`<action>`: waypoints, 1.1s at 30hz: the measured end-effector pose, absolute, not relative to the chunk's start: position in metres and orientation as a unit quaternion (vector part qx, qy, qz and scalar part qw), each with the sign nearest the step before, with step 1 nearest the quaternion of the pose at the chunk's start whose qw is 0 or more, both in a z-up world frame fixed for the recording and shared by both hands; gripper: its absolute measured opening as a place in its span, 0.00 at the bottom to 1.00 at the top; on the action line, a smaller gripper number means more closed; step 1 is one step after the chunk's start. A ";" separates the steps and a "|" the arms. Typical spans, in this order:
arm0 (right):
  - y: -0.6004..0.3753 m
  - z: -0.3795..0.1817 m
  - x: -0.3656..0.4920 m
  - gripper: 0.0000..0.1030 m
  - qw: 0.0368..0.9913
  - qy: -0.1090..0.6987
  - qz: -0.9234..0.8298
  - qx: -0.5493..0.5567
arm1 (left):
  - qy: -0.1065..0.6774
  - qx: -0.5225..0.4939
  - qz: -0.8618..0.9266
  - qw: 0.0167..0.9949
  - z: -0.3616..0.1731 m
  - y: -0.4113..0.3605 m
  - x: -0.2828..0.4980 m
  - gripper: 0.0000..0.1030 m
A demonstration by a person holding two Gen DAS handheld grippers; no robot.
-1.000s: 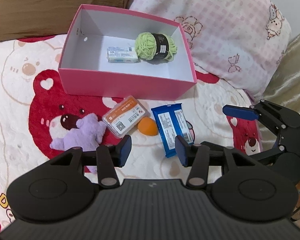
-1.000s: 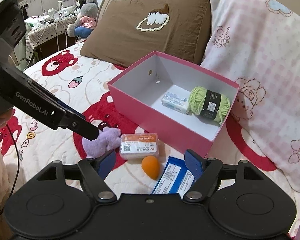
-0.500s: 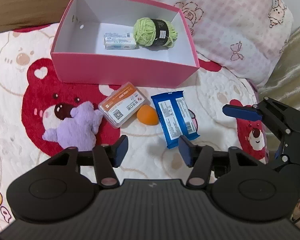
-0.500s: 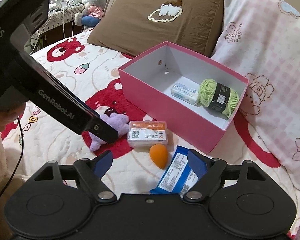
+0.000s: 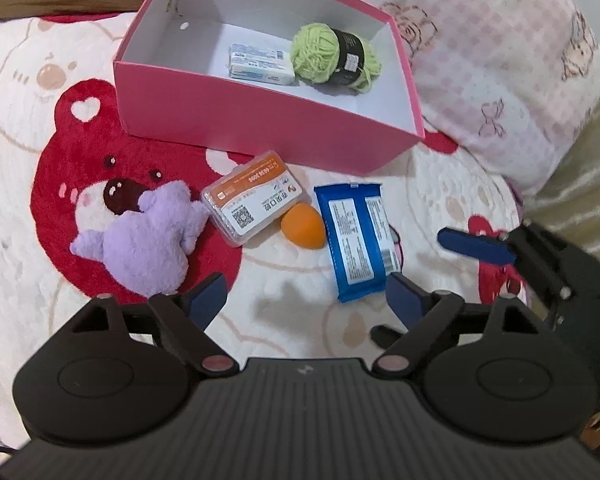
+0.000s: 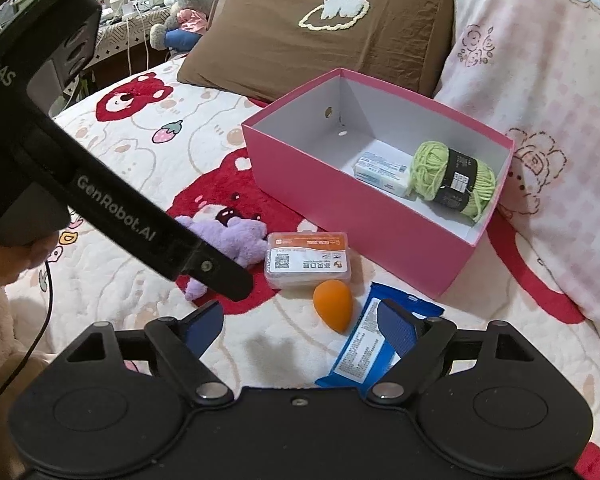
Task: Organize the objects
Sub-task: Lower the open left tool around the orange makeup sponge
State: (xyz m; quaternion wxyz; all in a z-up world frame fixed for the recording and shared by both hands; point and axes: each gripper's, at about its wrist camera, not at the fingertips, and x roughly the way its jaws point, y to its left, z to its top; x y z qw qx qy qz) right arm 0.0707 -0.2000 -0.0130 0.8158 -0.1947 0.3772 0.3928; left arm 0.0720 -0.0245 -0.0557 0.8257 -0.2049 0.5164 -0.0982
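Note:
A pink box (image 5: 260, 112) (image 6: 340, 208) on the bed holds a green yarn ball (image 5: 332, 56) (image 6: 448, 180) and a white packet (image 5: 260, 66) (image 6: 380, 170). In front of it lie a purple plush (image 5: 148, 240) (image 6: 236, 240), a clear case with an orange label (image 5: 252, 200) (image 6: 308, 260), an orange egg-shaped sponge (image 5: 302, 226) (image 6: 334, 306) and a blue packet (image 5: 356, 240) (image 6: 364, 348). My left gripper (image 5: 306, 296) hovers just short of these, its jaws opening, nothing between them. My right gripper (image 6: 300, 320) is open above the sponge and the blue packet's near end.
A brown pillow (image 6: 320, 28) and a pink checked pillow (image 5: 500, 60) lean behind and to the right of the box. The bedspread (image 5: 40, 80) has red bear prints. A desk with plush toys (image 6: 184, 12) stands far back left. A hand (image 6: 4, 268) holds the left gripper.
Both grippers have sunk toward the loose items, which look larger now. The left jaws have spread much wider; the right jaws have widened a little.

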 end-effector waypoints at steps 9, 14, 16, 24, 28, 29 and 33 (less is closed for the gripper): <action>-0.187 -0.048 0.076 0.84 0.803 0.368 0.411 -0.226 | 0.466 -0.218 -0.101 0.852 -0.085 -0.033 0.076 0.85; -0.182 -0.067 0.082 0.84 0.802 0.377 0.397 -0.237 | 0.465 -0.215 -0.094 0.854 -0.113 -0.033 0.082 0.84; -0.181 -0.074 0.083 0.84 0.806 0.373 0.390 -0.242 | 0.467 -0.229 -0.099 0.848 -0.123 -0.031 0.084 0.84; -0.169 -0.109 0.084 0.84 0.805 0.365 0.367 -0.289 | 0.461 -0.226 -0.107 0.852 -0.144 -0.045 0.086 0.85; -0.167 -0.116 0.084 0.84 0.805 0.351 0.370 -0.302 | 0.459 -0.226 -0.105 0.853 -0.154 -0.050 0.089 0.83; -0.167 -0.117 0.085 0.84 0.808 0.347 0.369 -0.301 | 0.451 -0.225 -0.106 0.857 -0.156 -0.051 0.090 0.83; -0.169 -0.124 0.092 0.84 0.824 0.336 0.354 -0.288 | 0.448 -0.189 -0.100 0.868 -0.163 -0.060 0.096 0.81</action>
